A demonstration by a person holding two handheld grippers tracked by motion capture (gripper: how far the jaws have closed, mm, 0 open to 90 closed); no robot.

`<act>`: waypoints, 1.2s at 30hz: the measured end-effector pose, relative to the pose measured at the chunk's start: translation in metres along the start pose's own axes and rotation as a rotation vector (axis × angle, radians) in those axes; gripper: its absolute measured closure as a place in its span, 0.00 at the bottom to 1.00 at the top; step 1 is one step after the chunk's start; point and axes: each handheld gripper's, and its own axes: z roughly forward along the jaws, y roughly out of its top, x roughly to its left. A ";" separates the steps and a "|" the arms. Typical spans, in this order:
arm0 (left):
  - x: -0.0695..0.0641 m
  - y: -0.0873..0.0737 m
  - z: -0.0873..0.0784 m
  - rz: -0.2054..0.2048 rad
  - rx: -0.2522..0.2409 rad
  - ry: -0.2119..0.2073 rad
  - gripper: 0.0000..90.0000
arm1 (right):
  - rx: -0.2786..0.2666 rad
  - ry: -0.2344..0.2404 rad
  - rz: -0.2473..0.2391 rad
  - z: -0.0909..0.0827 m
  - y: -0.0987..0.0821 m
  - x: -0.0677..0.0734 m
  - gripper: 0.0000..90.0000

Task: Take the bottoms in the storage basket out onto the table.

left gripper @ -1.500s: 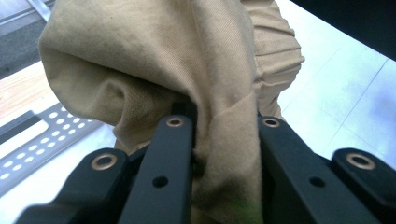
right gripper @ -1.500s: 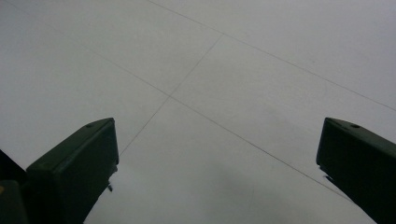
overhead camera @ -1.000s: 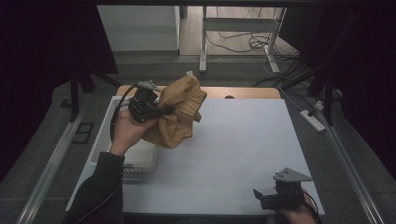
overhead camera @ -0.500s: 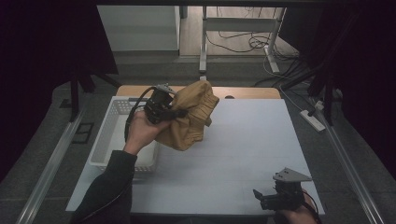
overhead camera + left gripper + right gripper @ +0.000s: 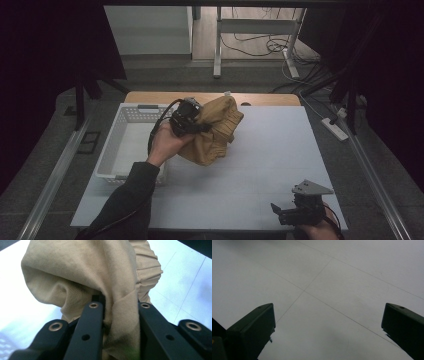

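A crumpled tan cloth (image 5: 215, 131) hangs bunched above the white table (image 5: 260, 165), just right of the basket. My left gripper (image 5: 200, 127) is shut on a fold of it. In the left gripper view the tan cloth (image 5: 100, 277) bulges up between and over the two black jaws, which pinch a thick fold at my left gripper (image 5: 117, 306). My right gripper (image 5: 276, 212) rests low at the table's near right edge, its jaws wide apart. Bare white table (image 5: 324, 290) lies ahead of my right gripper (image 5: 328, 322), with nothing between the jaws.
A white slotted basket (image 5: 107, 160) stands on the table's left side, under my left forearm. A wooden strip (image 5: 150, 96) edges the table's far side. Beyond it are desk legs and cables on the floor; a power strip (image 5: 335, 128) lies to the right.
My left hand has carried the tan cloth to the right and slightly down, away from above the basket toward the table's middle. The right gripper has stayed still.
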 end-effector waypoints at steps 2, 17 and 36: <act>0.000 0.000 0.005 -0.002 0.007 -0.005 0.91 | 0.000 0.000 -0.001 0.000 0.000 0.000 0.00; -0.007 -0.007 0.060 -0.007 0.111 -0.045 0.90 | 0.001 0.005 -0.005 0.000 0.000 0.001 0.00; -0.013 -0.029 0.113 -0.012 0.195 -0.044 0.85 | 0.007 0.002 -0.015 0.001 0.000 0.002 0.00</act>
